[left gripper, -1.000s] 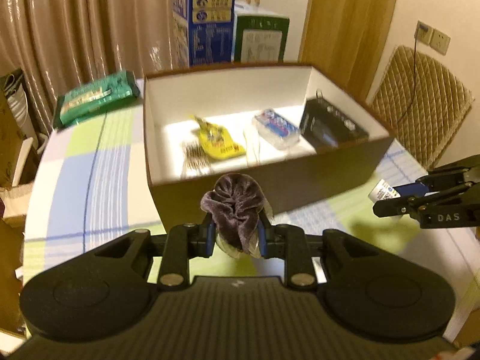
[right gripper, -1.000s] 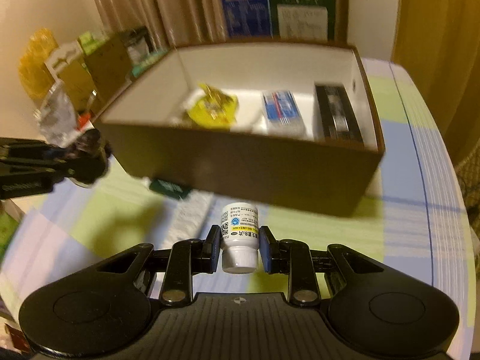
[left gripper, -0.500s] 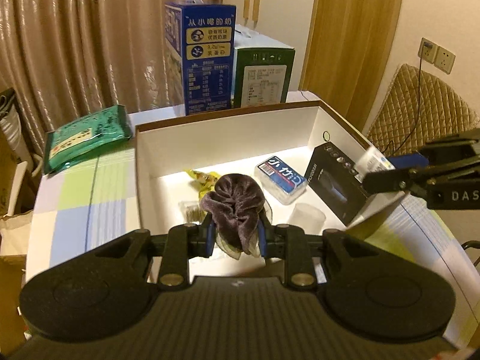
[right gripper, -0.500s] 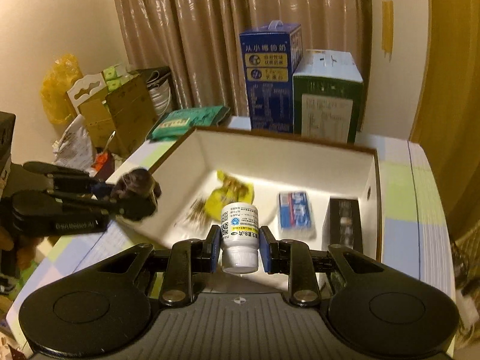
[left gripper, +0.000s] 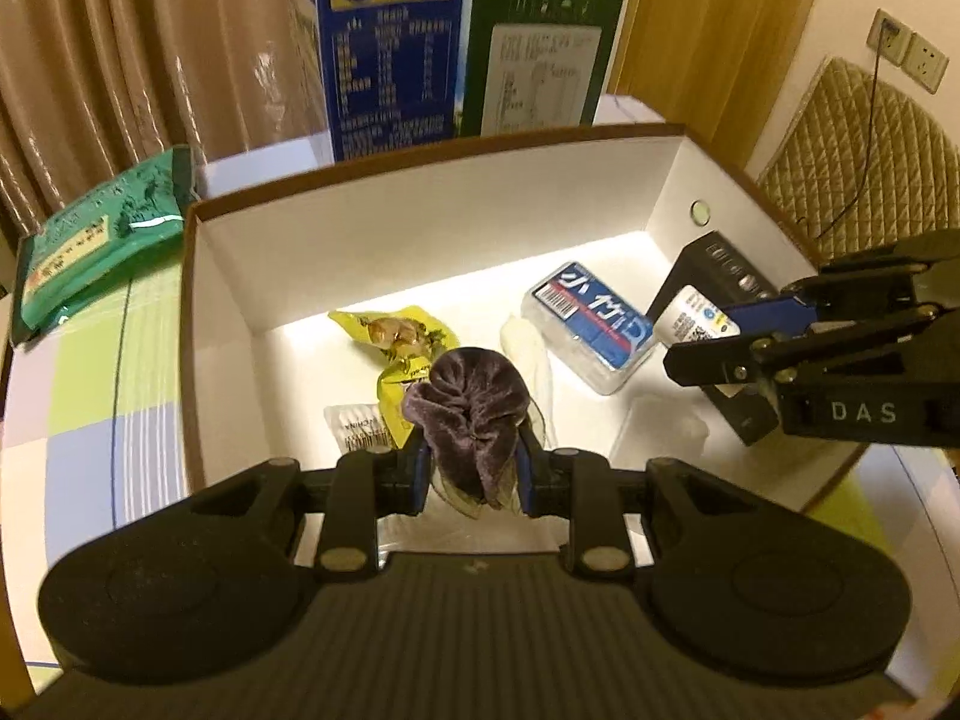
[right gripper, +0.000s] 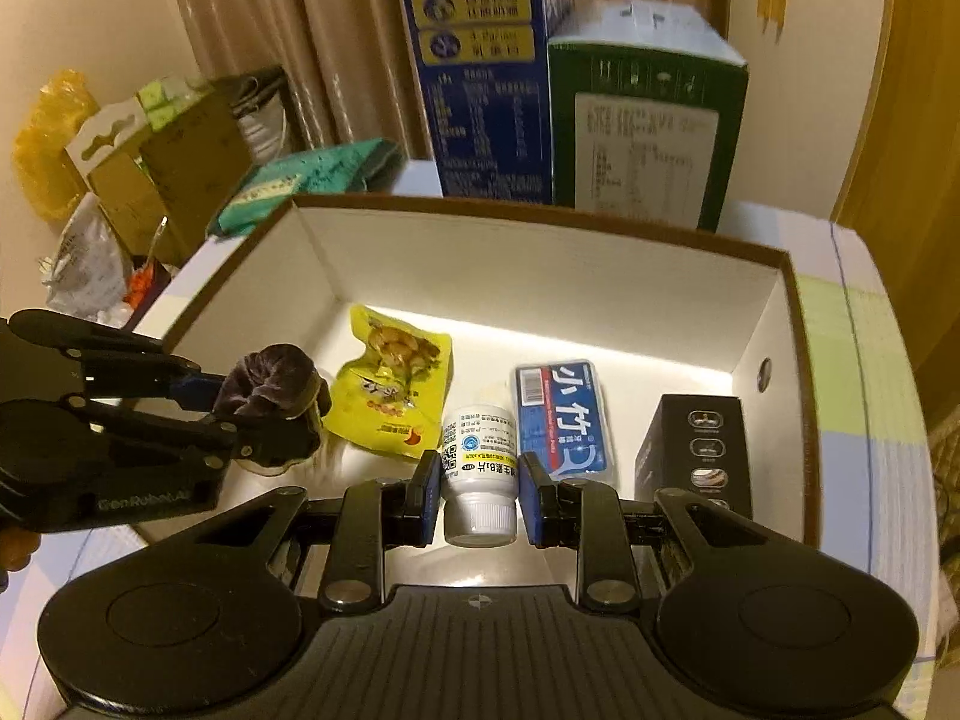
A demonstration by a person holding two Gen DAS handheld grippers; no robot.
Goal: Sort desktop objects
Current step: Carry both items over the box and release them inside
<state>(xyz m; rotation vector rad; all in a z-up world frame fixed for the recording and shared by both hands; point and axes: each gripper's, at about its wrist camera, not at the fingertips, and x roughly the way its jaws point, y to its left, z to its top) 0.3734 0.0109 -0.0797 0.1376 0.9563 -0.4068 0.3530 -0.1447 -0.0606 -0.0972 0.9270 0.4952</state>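
Observation:
My left gripper (left gripper: 471, 471) is shut on a purple velvet scrunchie (left gripper: 468, 414) and holds it over the near left part of the brown box (left gripper: 420, 180). It also shows in the right wrist view (right gripper: 267, 396). My right gripper (right gripper: 477, 495) is shut on a small white pill bottle (right gripper: 480, 459), cap toward the camera, over the box's (right gripper: 540, 228) near middle. The bottle shows in the left wrist view (left gripper: 690, 318) too. Inside the box lie a yellow snack packet (right gripper: 393, 396), a blue and white pack (right gripper: 561, 414) and a black carton (right gripper: 696, 450).
A tall blue carton (right gripper: 480, 60) and a green carton (right gripper: 648, 108) stand behind the box. A green packet (left gripper: 96, 240) lies on the checked tablecloth at the left. Bags and cardboard boxes (right gripper: 150, 156) stand off the table at the far left. A quilted chair (left gripper: 870, 150) is at the right.
Both grippers have moved forward and down over the box, each still holding its object. The box now fills more of both views.

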